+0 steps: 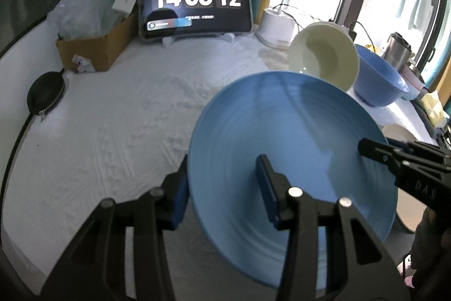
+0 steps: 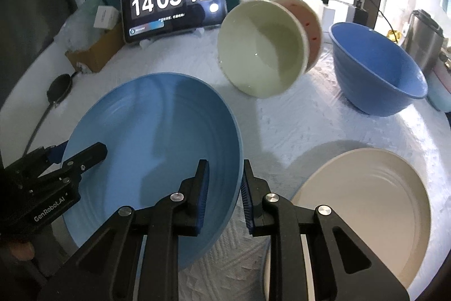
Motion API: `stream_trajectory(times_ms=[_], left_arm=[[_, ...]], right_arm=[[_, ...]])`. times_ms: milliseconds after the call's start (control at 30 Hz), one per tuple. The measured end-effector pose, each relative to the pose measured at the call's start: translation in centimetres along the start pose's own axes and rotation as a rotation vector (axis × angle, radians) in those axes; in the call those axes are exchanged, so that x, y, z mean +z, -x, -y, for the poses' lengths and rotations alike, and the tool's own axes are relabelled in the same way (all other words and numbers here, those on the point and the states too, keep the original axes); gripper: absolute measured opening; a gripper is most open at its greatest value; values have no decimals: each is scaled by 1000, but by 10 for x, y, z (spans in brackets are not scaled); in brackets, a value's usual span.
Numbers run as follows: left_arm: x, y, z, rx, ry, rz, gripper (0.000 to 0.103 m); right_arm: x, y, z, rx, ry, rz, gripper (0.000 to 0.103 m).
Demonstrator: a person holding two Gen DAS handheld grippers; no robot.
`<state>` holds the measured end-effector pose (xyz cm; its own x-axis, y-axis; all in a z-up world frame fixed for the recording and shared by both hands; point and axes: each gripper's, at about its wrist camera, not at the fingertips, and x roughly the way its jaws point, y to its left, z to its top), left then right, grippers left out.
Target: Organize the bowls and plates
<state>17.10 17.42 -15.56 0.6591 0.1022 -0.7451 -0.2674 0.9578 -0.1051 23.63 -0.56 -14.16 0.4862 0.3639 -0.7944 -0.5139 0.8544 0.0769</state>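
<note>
A light blue plate (image 1: 293,160) (image 2: 152,145) is held tilted above the white cloth by both grippers. My left gripper (image 1: 222,188) has its jaws around the plate's left rim, one finger inside, one outside. My right gripper (image 2: 225,188) straddles the plate's right rim and also shows in the left wrist view (image 1: 375,151). A cream bowl (image 2: 262,47) nested in a pink bowl (image 2: 313,27) leans on its side behind. A blue bowl (image 2: 377,66) stands at the right. A cream plate (image 2: 366,202) lies at the lower right.
A tablet clock (image 2: 172,2) stands at the back, a cardboard box (image 1: 95,47) with plastic bags to its left, a black pouch (image 1: 45,92) at the left edge. A white charger (image 1: 276,24), cables and a steel flask (image 2: 425,38) sit near the window.
</note>
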Motion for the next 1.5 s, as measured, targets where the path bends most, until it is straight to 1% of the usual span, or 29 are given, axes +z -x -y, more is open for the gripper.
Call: stream_trajectory(times_ms=[500,767,933,1200,1500], left_arm=[[1,15,54,-17,-68,15,46],[-1,18,91,-31,-110,13,46],[-5,22,118,-32,-153,17,46],[-7,18,159,-49,-221,-4,46],[-12,8,207,-67,-292,-38,46]], right_arm=[[-13,28,40,-8,-63,47,24],[-28,43,75,-13,-104,72,24],[-39,50,99,-18,-139,89,24],[-54,65,137,-30,-197,123,24],[-72,74,179,-66,-256,144,24]])
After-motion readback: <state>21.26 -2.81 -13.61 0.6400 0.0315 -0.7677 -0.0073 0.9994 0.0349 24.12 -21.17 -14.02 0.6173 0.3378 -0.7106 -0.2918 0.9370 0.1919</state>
